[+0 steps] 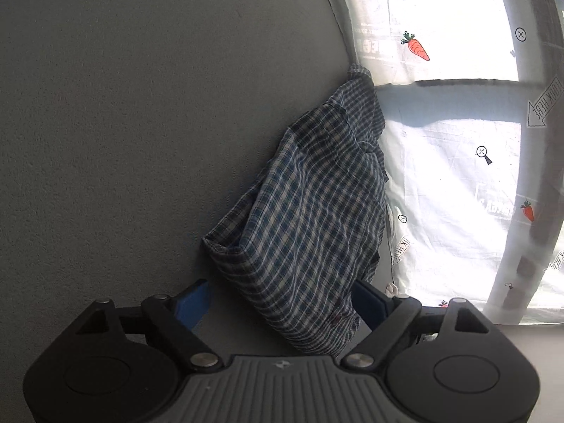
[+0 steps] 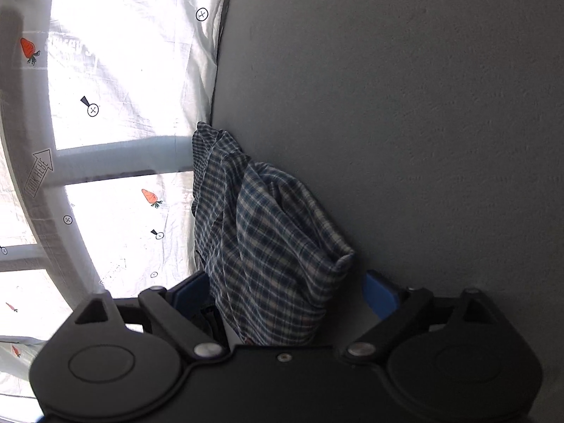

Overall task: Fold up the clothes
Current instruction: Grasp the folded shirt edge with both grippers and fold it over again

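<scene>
**Both grippers wide, plaid shirt loose between the fingers**

Left gripper [image 1: 282, 303]: jaws spread wide. Blue fingers [image 1: 194, 303] stand clear on either side of the cloth; no pad visibly presses on it. The near end of the plaid shirt [image 1: 310, 218] runs down between the fingers and disappears behind the gripper body.

Right gripper [image 2: 285, 296]: same picture, jaws wide. One blue finger [image 2: 380, 292] sits well clear of the fabric; the other finger is just beside the cloth edge, contact unclear. The shirt's near end drops behind the gripper body here too.

Shirt [image 2: 268, 232]: blue-and-white check, bunched and partly folded into a long lump, with a rolled hem or cuff sticking out on one side. It lies along the line where the grey surface [image 1: 123, 123] meets the white sheet [image 1: 451, 176]. Can't tell whether the grey surface is a tabletop or a wall.

Further out: the sheet is printed with carrots [image 1: 417, 47], magnifier icons and "LOOK HERE" arrows, brightly lit, with dark bar shadows crossing it.
</scene>
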The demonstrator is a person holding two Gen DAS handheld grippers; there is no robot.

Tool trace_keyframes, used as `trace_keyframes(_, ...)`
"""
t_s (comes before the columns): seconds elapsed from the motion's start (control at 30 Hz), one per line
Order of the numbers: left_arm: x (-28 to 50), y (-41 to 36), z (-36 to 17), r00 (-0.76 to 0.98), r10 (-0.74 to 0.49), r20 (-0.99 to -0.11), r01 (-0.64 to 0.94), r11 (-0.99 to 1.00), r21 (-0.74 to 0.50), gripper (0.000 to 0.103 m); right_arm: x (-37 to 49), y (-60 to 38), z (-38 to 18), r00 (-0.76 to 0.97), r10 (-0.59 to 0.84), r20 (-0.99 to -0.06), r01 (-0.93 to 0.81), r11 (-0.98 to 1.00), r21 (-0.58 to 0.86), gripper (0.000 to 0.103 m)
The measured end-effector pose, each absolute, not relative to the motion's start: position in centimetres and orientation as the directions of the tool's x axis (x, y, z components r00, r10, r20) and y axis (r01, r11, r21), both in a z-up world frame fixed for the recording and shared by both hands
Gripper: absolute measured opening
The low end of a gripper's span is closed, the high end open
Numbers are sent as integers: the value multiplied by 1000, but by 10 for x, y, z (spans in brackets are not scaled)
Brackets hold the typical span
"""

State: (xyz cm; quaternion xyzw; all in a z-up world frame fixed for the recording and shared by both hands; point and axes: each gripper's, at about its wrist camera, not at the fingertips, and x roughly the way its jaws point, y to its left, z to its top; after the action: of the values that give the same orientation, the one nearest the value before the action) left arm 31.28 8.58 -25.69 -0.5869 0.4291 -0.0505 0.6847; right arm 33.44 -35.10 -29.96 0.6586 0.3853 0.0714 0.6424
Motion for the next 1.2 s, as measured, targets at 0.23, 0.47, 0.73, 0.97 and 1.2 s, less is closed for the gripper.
trace_keyframes(0.23, 326, 73, -276, 651, -570, -501, -490, 188, -851, 77, 342, -332, -311, 701, 573, -425, 538, -32, 842, 75)
trace_keyframes(0.47, 334, 76, -294, 685, -548, -479, -539, 60, -840, 43, 348, -322, -325, 704, 586, -402, 583, -154, 798, 62)
trace_keyframes(0.73, 337, 81, -261, 728, -565, -389, -431, 65, -900, 6, 340, -322, -298, 764, 615, -196, 323, -101, 941, 9)
trace_keyframes(0.97, 304, 91, -194, 737, -612, -287, -287, 101, -953, 6, 304, -327, -256, 747, 651, -131, 257, -102, 961, 7)
trace_keyframes(1.2, 253, 87, -142, 701, -640, -314, -319, 112, -941, 6, 255, -333, -208, 699, 696, -161, 316, -98, 944, 7)
